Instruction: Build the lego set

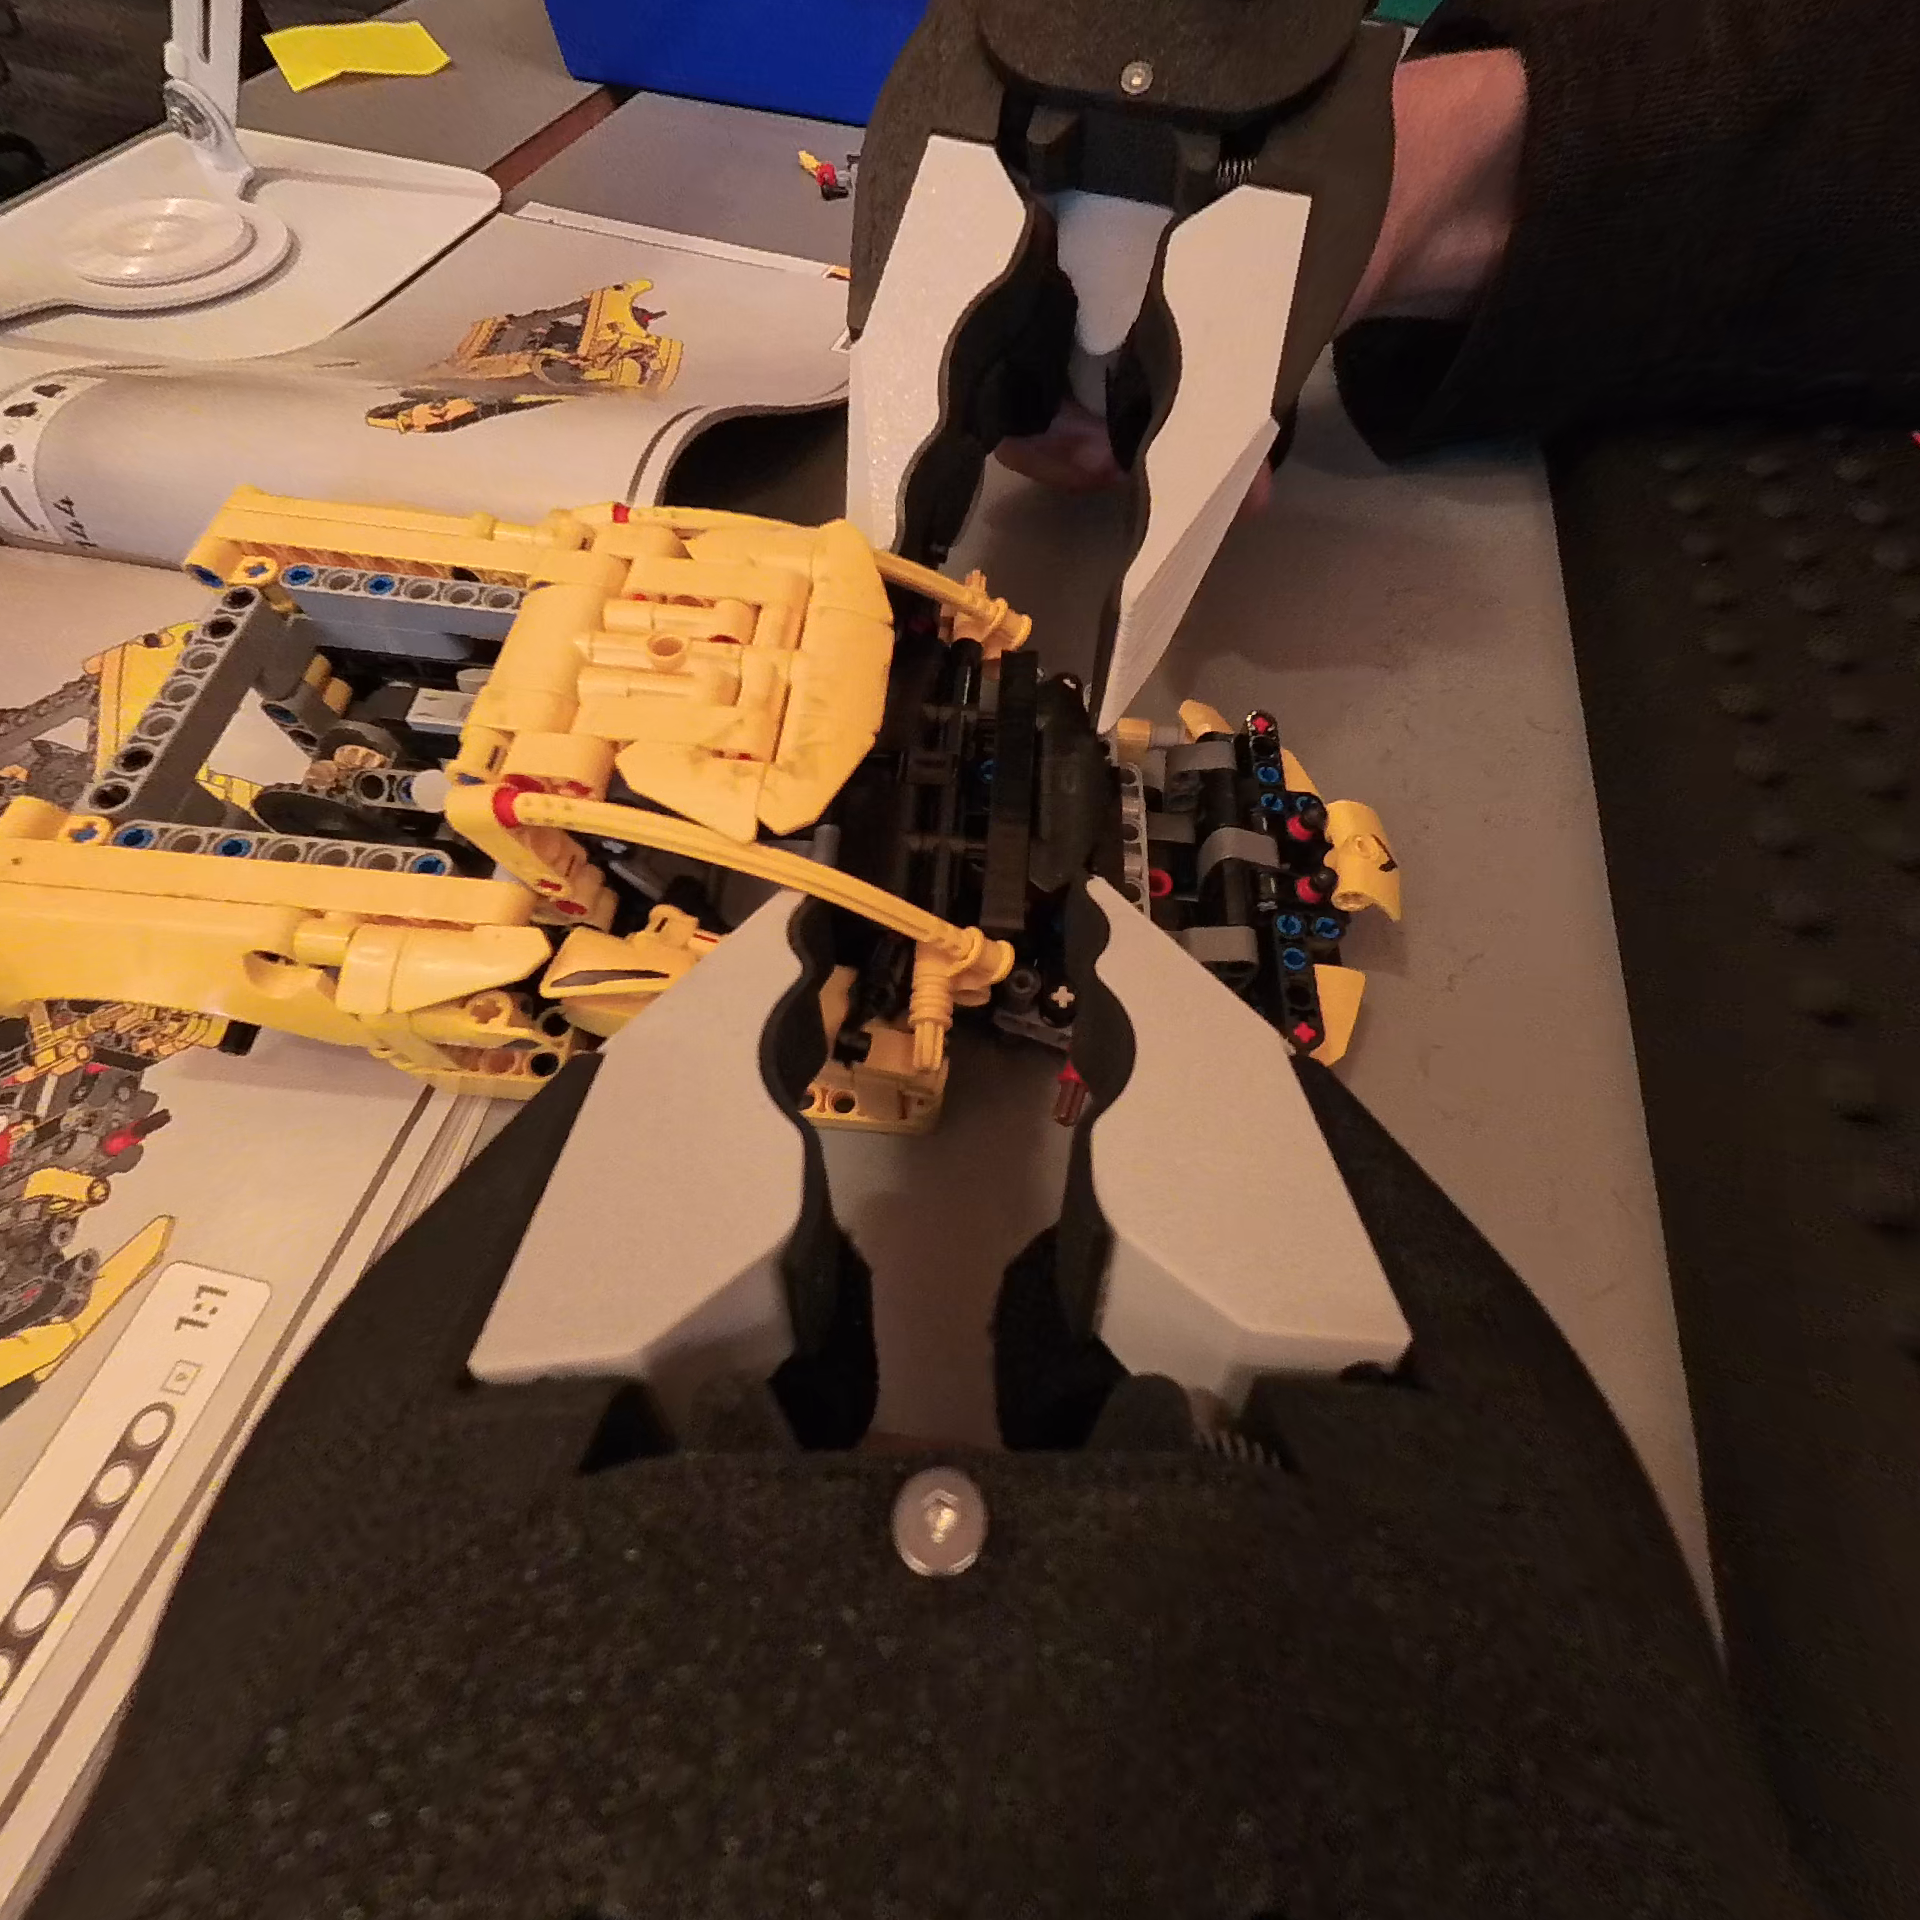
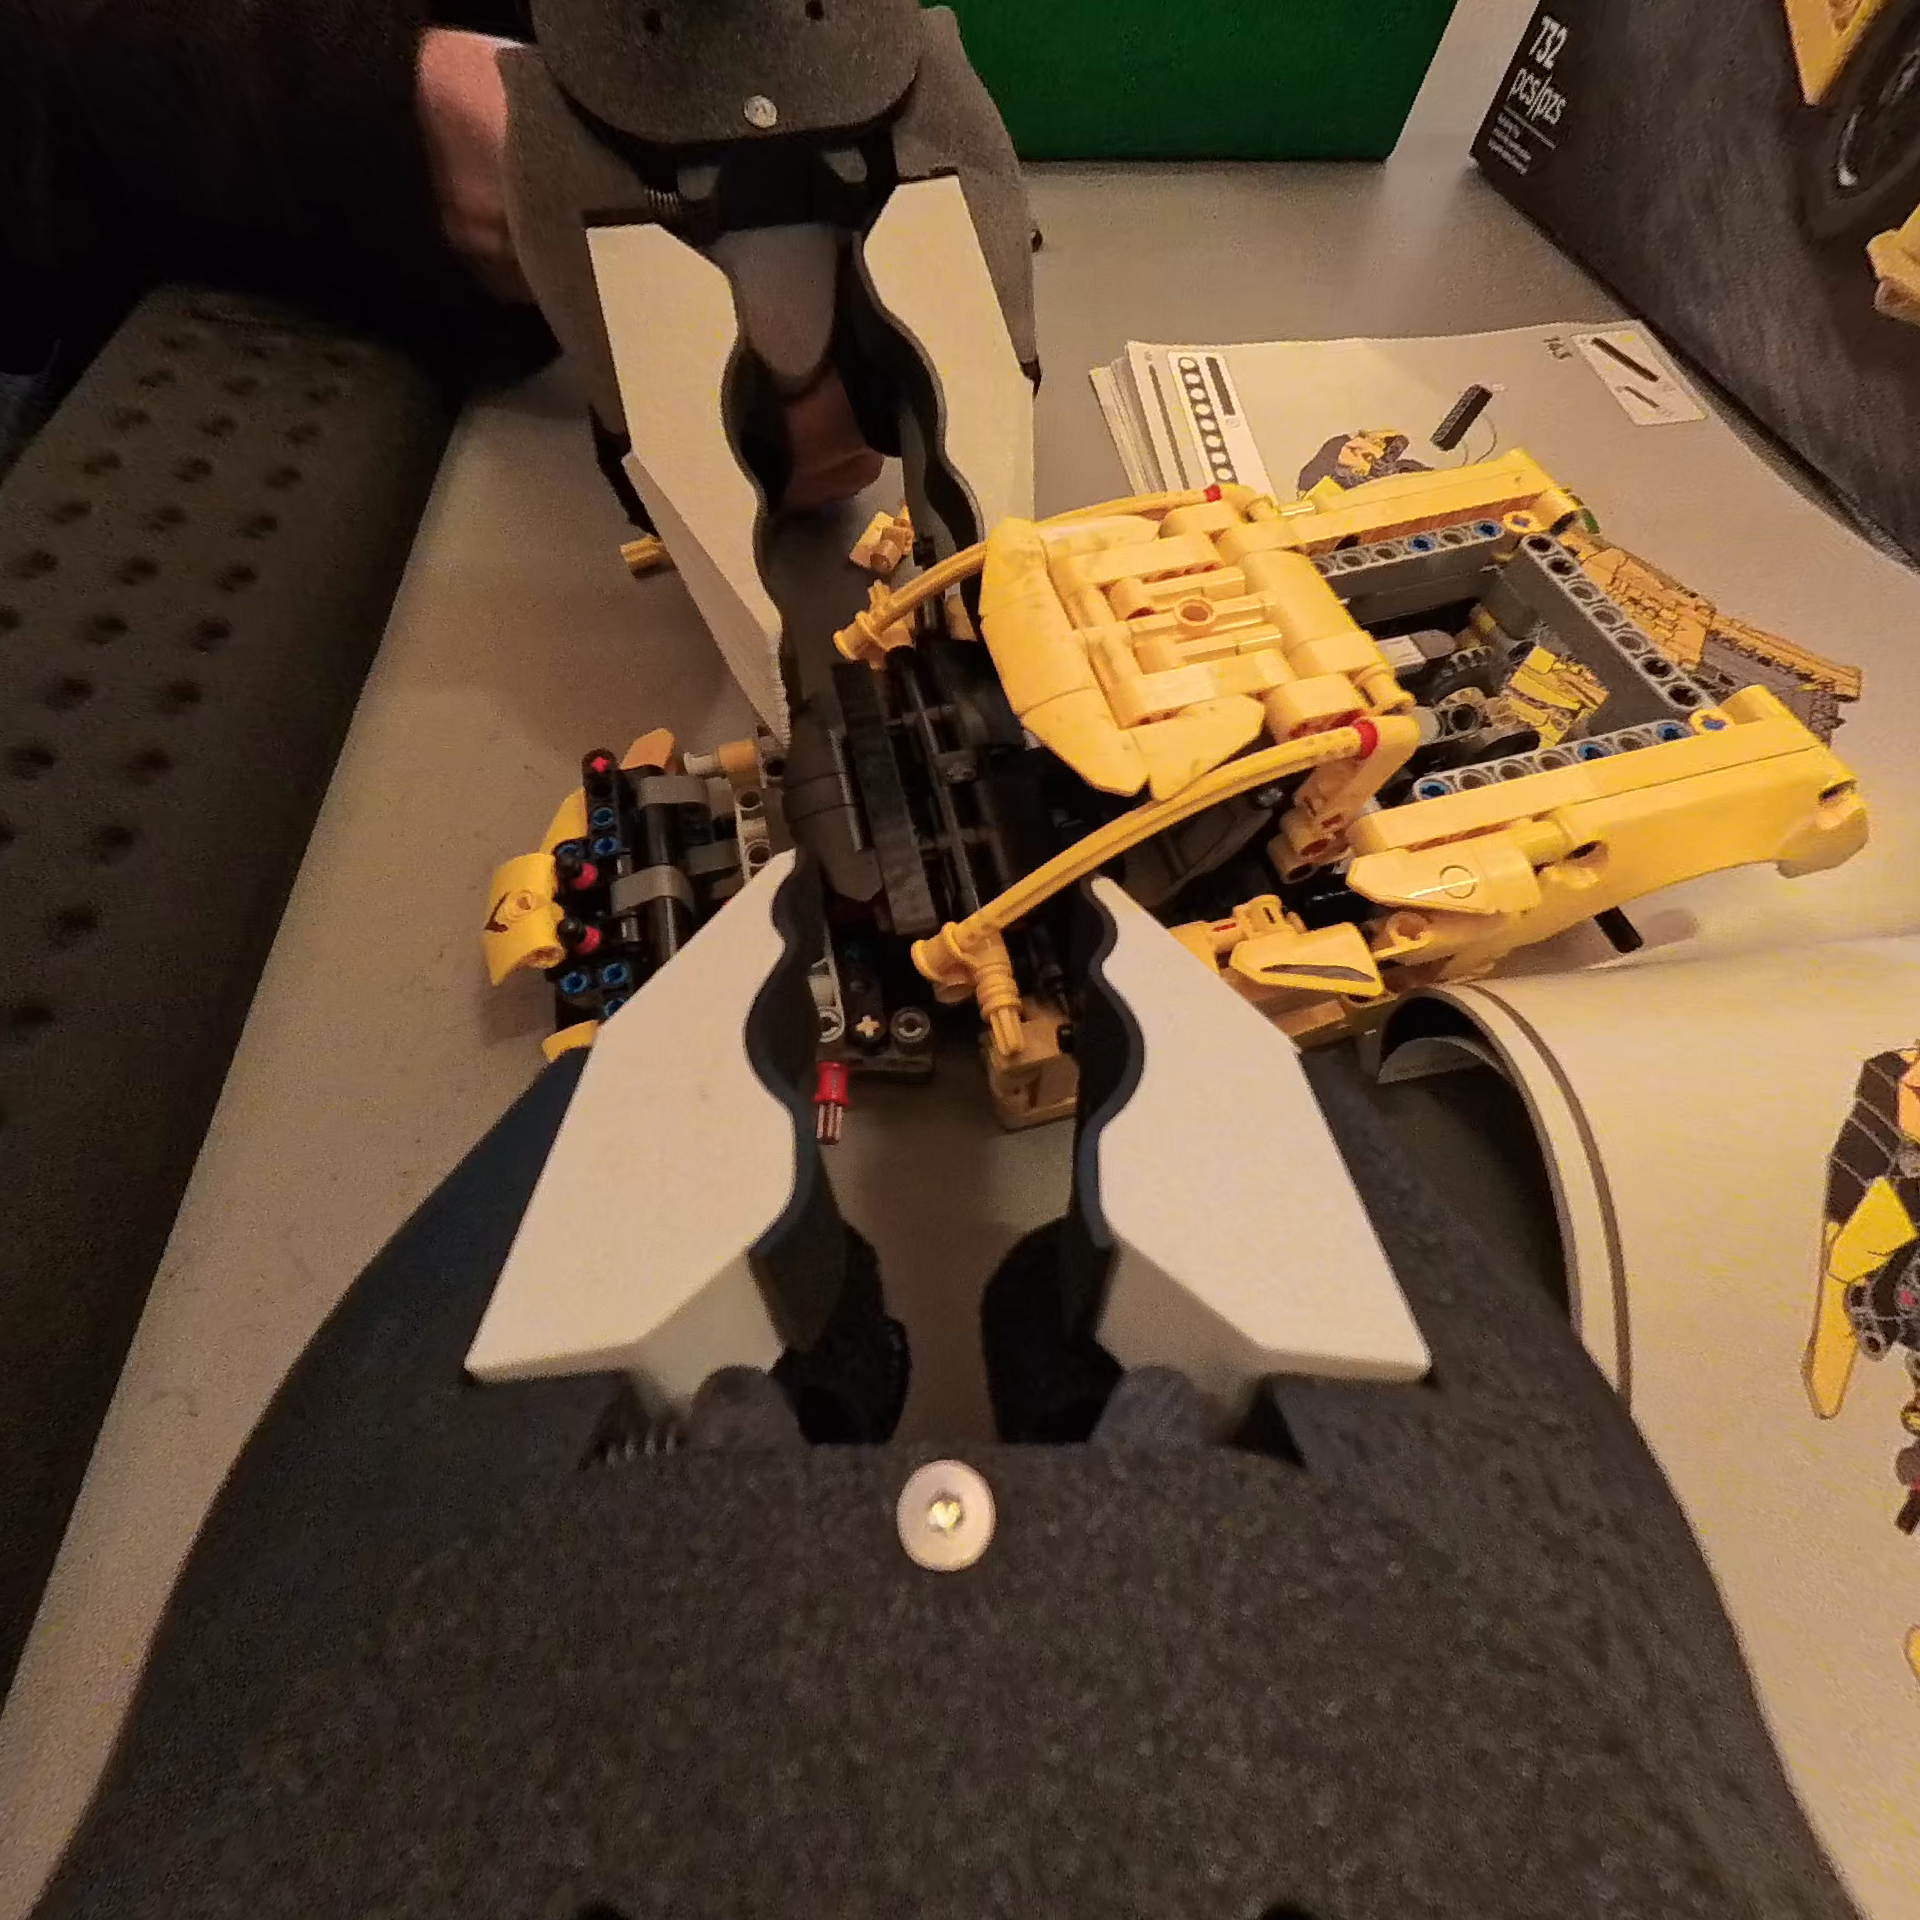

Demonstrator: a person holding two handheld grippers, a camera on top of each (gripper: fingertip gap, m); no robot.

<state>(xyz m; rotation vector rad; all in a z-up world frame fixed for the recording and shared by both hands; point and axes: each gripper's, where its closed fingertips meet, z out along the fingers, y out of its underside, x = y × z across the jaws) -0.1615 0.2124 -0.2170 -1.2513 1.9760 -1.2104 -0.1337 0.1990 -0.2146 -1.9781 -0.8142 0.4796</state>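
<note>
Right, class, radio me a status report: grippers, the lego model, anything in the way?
Left gripper and right gripper open, facing each other, straddling the yellow lego model at its black midsection. Model lying on table, partly over instruction booklet. Loose red pin near right fingertips.

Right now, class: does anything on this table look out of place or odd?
Yes. The yellow model sits on the open instruction booklet, covering its pages, and a red pin lies loose on the table beside it.

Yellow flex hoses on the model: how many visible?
2. Near hose arcs from the red-tipped joint beside the roof down to a connector by the right hand-held gripper. Far hose curves behind the roof, toward the left hand-held gripper. More may be hidden.
</note>
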